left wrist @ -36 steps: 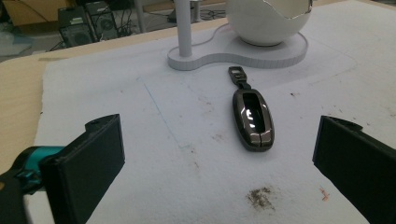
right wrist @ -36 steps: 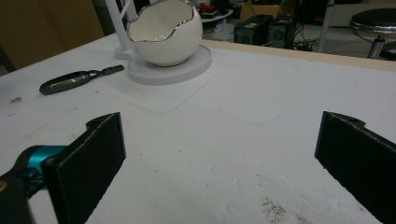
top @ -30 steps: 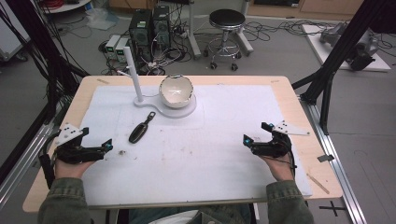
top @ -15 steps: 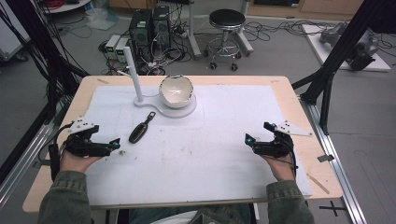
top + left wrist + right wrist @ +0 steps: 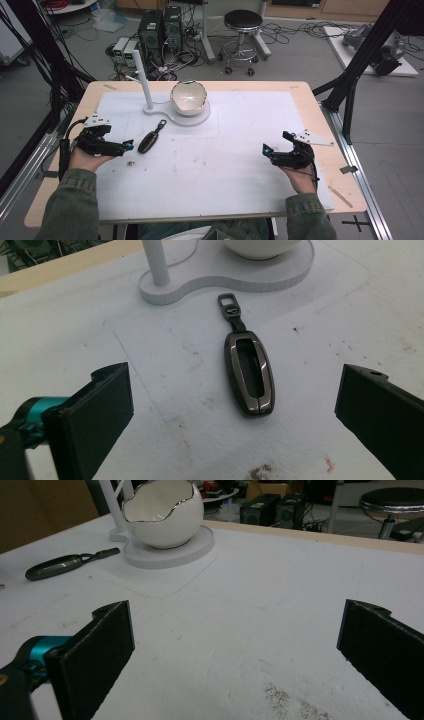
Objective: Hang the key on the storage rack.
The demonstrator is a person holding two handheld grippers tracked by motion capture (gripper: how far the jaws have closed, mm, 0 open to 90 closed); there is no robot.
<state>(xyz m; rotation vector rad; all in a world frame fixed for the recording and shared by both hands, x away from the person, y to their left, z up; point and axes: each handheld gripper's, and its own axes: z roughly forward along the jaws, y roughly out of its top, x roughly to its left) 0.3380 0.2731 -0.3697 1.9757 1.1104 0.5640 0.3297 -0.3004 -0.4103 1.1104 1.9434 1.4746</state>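
A wooden table [image 5: 320,107] carries a white mat [image 5: 240,150] that covers most of its top. Near the far edge of the table, left of the middle, stands a flat white stand with a thin upright post [image 5: 141,80]. On its round part sits a white egg-shaped ceramic bowl with a broken-looking silver rim [image 5: 188,96].

Just in front of the stand, flat on the mat, lies a dark grey, long oval key fob case with a small metal loop [image 5: 247,370]. Its loop end points to the stand.

The left hand-held gripper [image 5: 120,146] is near the left edge of the table, low over the mat. Its jaws are wide apart, and the key fob case lies just ahead of them, not touched.

The right hand-held gripper [image 5: 270,152] is near the right edge, well apart from the bowl. Its jaws are also wide apart and hold nothing.
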